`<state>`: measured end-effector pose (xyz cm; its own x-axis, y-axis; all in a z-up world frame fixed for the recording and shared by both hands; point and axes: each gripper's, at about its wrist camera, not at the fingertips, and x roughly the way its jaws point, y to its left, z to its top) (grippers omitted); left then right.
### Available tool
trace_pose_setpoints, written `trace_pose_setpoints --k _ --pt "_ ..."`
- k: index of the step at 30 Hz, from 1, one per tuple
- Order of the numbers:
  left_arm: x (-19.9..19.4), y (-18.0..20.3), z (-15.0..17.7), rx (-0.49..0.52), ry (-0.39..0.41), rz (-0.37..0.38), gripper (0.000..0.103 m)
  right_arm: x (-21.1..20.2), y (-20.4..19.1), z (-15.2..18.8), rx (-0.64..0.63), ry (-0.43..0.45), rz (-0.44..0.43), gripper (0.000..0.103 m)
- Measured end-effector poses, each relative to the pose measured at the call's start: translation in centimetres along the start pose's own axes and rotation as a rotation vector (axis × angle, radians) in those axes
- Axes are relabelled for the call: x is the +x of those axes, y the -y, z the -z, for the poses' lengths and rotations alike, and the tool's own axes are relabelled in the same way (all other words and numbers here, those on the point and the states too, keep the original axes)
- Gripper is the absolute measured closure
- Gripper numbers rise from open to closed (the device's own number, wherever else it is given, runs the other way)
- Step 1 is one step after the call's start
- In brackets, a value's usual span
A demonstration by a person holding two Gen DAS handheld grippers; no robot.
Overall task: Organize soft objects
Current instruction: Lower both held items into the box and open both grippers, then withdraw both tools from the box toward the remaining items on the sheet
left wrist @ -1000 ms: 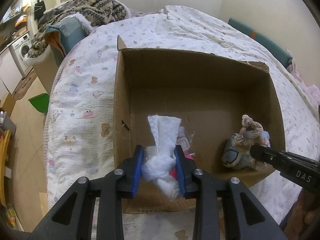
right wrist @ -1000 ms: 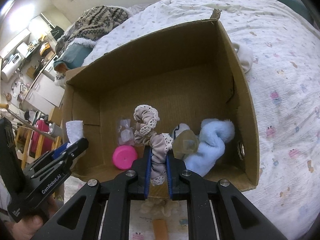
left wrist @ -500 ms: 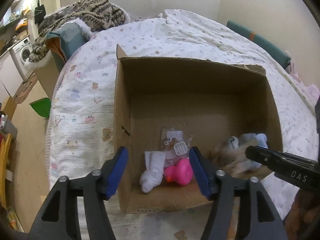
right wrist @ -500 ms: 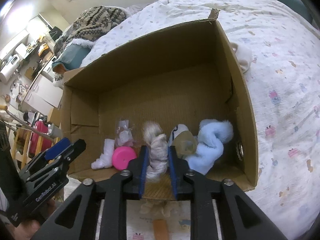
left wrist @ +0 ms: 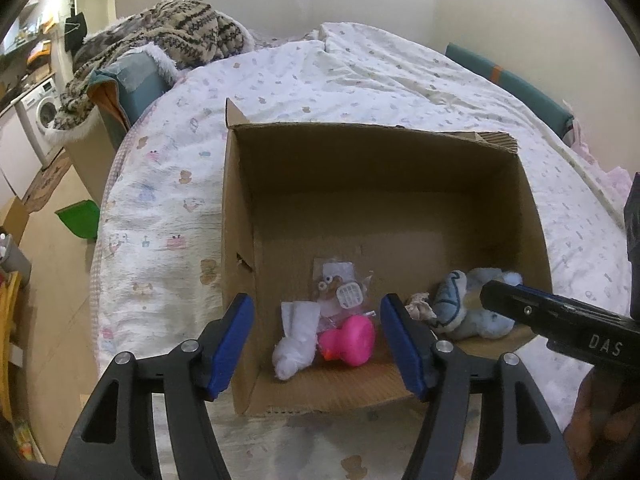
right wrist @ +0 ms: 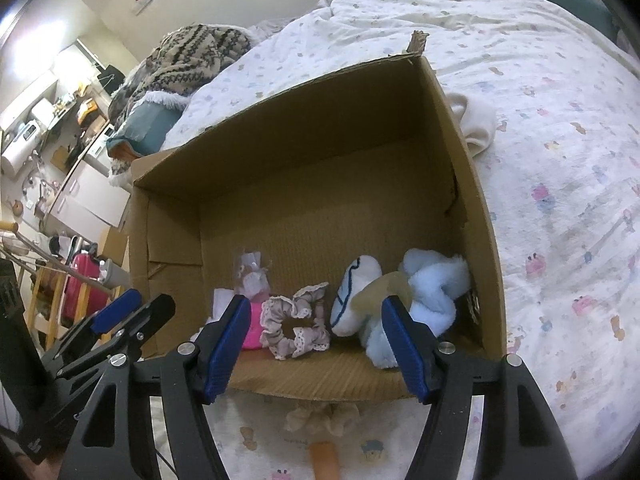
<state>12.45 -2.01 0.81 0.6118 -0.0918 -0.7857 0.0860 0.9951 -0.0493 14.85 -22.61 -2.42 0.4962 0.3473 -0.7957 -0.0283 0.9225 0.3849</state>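
My right fingers (right wrist: 316, 340) opening, left fingers (left wrist: 318, 340) wide, nothing held; scrunchie (right wrist: 296, 330) and white cloth (left wrist: 296, 340) lie below, dropped for sorting in box (left wrist: 376, 160).

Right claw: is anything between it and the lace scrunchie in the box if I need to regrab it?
Nothing visible blocks it. The scrunchie lies on the cardboard box floor, in line with the gap of the right claw, whose jaws are opening with nothing gripped. The pink toy and blue plush flank it.

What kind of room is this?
Most likely a small home bedroom: a bed with a printed quilt fills it, a knitted blanket is heaped at one end, and a washing machine stands nearby.
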Motion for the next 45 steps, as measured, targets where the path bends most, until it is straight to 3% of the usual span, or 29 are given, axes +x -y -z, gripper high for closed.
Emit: trace_pose_setpoints --k 17,23,29,34,37,45 --pt "-4.1 -0.7 1.4 -0.017 0.039 -0.031 0.040 -3.9 0.8 2.0 0.034 0.008 -0.019 0.032" --pt "-5.0 -1.1 3.3 -0.045 -0.007 -0.022 0.040 -4.6 1.3 3.6 0.058 -0.019 -0.015 0.032" --pt "-5.1 -1.8 4.8 -0.086 -0.045 -0.081 0.040 -5.3 2.0 5.1 0.089 -0.040 0.000 0.032" --pt "-4.7 -2.4 6.1 -0.119 -0.092 -0.113 0.040 -4.7 3.3 6.3 0.169 -0.097 -0.010 0.032" --pt "-4.3 -2.3 6.7 -0.102 -0.105 -0.175 0.040 -3.7 4.1 6.8 0.228 -0.146 -0.035 0.032" --pt "-3.1 -2.7 6.9 -0.148 -0.156 -0.139 0.040 -0.2 4.5 7.9 0.274 -0.254 -0.010 0.032"
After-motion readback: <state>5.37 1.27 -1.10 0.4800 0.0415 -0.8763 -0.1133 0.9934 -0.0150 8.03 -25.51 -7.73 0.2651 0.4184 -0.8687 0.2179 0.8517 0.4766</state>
